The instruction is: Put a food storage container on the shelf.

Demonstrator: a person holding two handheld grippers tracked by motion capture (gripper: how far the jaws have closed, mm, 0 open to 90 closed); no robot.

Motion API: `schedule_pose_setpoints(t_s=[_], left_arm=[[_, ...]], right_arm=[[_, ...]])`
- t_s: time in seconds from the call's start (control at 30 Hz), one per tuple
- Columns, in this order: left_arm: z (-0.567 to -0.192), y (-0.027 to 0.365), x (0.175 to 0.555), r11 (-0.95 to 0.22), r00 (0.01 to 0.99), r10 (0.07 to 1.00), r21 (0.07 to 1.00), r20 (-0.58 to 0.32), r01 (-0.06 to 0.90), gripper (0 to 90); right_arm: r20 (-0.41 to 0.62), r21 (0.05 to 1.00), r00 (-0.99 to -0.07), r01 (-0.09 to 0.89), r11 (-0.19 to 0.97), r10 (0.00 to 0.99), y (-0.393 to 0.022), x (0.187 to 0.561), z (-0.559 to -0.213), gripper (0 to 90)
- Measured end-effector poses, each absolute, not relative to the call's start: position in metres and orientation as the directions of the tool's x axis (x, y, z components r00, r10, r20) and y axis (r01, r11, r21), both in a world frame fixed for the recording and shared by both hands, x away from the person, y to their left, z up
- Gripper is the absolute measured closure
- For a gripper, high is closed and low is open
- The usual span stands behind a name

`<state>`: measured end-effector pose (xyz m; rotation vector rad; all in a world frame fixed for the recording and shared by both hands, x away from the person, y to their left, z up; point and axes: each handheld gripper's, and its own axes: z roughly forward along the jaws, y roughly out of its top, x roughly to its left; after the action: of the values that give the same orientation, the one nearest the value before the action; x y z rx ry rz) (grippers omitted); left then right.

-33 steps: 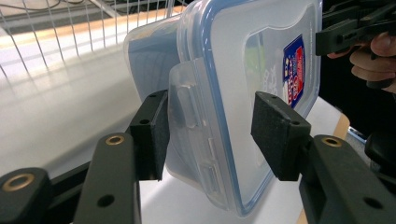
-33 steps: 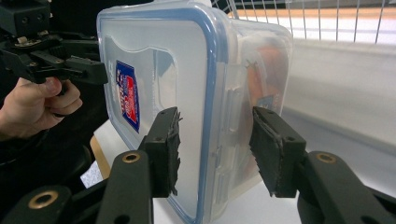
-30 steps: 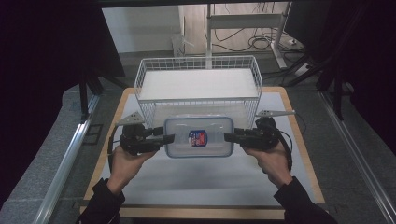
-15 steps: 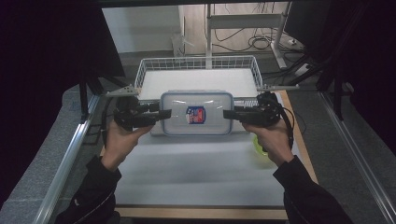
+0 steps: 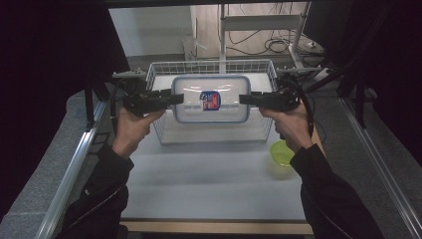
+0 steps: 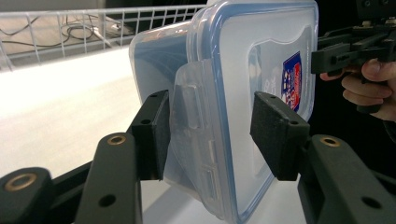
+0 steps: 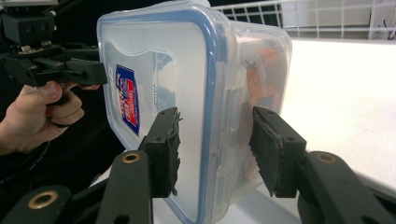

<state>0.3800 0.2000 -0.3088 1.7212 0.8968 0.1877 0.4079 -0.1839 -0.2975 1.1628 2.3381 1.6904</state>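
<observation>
Step in hand, as judged from the scene: a two-handed carry of the lidded plastic food container point(image 5: 210, 98) into the white wire basket point(image 5: 160, 133) at the far end of the desk point(image 5: 209, 184).

Position of the load: the container is airborne, lid up and roughly level, above the basket's near half. A red-and-blue label point(image 5: 210, 100) sits on the lid.

Gripper state: the left gripper point(image 5: 171, 98) is clamped on the container's left short end, one pad on the lid, the other on the folded latch flap point(image 6: 189, 116) and the wall below. The right gripper point(image 5: 247, 99) clamps the opposite end in the same manner, with its pads point(image 7: 166, 149) over the lid rim and side wall. Neither set of jaws stands free; both bear on the plastic.

Procedure:
1. Keep both hands at one height. A difference tilts the box and shifts the orange contents visible through the wall in the right gripper view.
2. Maintain clamp pressure. The latch flap is smooth and probably flexes, so slip at that end is the main risk.
3. Clear the basket's near rim, then lower both ends together.
4. Release only once the base rests on the basket floor.

A green bowl point(image 5: 281, 152) stands on the desk beneath the right forearm; keep the sleeve off it.
</observation>
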Motion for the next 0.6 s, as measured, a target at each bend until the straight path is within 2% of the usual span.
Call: schedule_pose_setpoints(t_s=[0.3, 0.6], left_arm=[[-0.288, 0.202, 0.404, -0.070, 0.692, 0.655, 0.887, -0.304, 0.456, 49.2], [-0.297, 0.200, 0.425, -0.033, 0.666, 0.660, 0.872, -0.348, 0.488, 49.1]], right_arm=[[0.424, 0.821, -0.708, 0.564, 0.090, 0.565, -0.184, 0.434, -0.286, 53.1], [0.432, 0.814, -0.690, 0.575, 0.078, 0.581, -0.183, 0.456, -0.286, 52.6]])
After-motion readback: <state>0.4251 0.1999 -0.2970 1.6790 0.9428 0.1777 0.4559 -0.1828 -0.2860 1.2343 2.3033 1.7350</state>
